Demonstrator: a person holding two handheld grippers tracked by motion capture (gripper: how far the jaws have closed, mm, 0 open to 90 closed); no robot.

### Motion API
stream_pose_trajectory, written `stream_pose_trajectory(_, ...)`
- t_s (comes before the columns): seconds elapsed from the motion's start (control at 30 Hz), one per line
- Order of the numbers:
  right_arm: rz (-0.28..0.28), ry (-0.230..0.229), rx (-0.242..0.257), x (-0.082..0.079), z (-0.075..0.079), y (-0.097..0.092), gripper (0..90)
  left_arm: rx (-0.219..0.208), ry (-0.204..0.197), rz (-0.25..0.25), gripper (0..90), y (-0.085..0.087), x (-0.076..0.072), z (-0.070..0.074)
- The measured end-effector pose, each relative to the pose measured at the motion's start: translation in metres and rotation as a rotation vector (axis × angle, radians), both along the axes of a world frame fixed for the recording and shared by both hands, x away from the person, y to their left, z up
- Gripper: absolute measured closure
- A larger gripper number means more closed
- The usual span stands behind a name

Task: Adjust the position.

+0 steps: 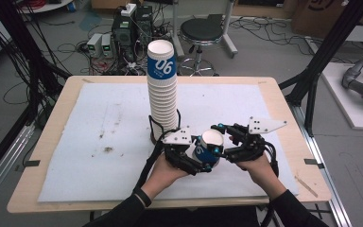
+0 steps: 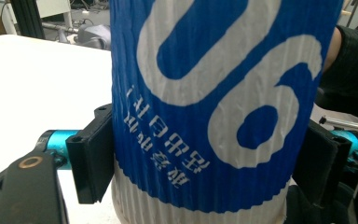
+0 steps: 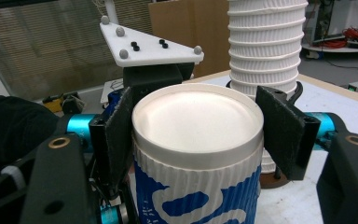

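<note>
On a white mat (image 1: pixel 99 142) covering the table (image 1: pixel 42 142), a tall stack of cups (image 1: pixel 163 94) stands just behind a single inverted blue-and-white paper cup (image 1: pixel 208 146) held between both grippers. The right gripper (image 1: pixel 228 142) clamps the cup near its upturned base while the left gripper (image 1: pixel 194 158) presses its pads on the printed wall, seemingly steadying it for transfer toward the stack.

The tall stack of paper cups (image 1: pixel 162 92) rises at the centre of the frame, just above both grippers, blocking any straight reach toward the far edge of the white mat (image 1: pixel 104 127). The single cup (image 1: pixel 209 146) sits low and centre between the left gripper (image 1: pixel 189 151) and right gripper (image 1: pixel 227 144), closing that gap. The mat's left half and upper right lie open.
</note>
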State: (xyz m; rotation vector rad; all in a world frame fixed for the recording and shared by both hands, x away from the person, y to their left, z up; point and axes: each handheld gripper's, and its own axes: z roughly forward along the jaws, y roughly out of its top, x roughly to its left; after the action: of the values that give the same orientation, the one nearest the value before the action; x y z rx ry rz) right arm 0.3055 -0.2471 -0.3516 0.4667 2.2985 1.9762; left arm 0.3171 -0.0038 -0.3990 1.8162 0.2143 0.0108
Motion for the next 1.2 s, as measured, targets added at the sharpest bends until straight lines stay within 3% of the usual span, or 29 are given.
stream_pose_trajectory(0.17, 0.005, 0.009, -0.001, 0.001, 0.001, 0.0, 30.2, 0.001, -0.009, -0.003, 20.3, 0.001, 0.0, 0.001)
stream_pose_trajectory(0.27, 0.014, 0.037, 0.004, 0.003, 0.003, -0.002, 20.7, 0.004, -0.017, 0.0, 20.4, 0.003, -0.001, 0.003)
stream_pose_trajectory(0.47, 0.036, 0.061, -0.027, 0.005, 0.006, -0.008, 20.3, 0.035, -0.03, -0.001, 20.7, 0.005, 0.0, 0.005)
stream_pose_trajectory(0.6, 0.05, 0.062, -0.088, 0.005, 0.009, -0.007, 19.7, 0.09, -0.05, -0.001, 21.1, 0.005, 0.0, 0.007)
stream_pose_trajectory(0.77, 0.058, 0.059, -0.124, 0.005, 0.008, -0.004, 19.7, 0.182, -0.063, -0.008, 21.5, 0.003, 0.0, 0.011)
stream_pose_trajectory(0.93, 0.056, 0.069, -0.163, 0.006, 0.005, -0.001, 19.7, 0.226, -0.075, -0.01, 21.7, 0.003, 0.0, 0.014)
stream_pose_trajectory(1.03, 0.058, 0.061, -0.182, 0.005, 0.003, 0.002, 20.0, 0.227, -0.072, -0.012, 21.8, 0.003, 0.0, 0.014)
stream_pose_trajectory(1.1, 0.059, 0.052, -0.199, 0.005, 0.002, 0.004, 29.1, 0.224, -0.076, -0.016, 21.7, 0.003, -0.001, 0.014)
stream_pose_trajectory(1.13, 0.064, 0.044, -0.203, 0.004, 0.002, 0.004, 28.9, 0.222, -0.079, -0.016, 21.0, 0.003, -0.001, 0.015)
stream_pose_trajectory(1.2, 0.068, 0.04, -0.184, 0.005, 0.003, 0.002, 29.2, 0.202, -0.084, -0.011, 18.0, 0.004, -0.001, 0.016)
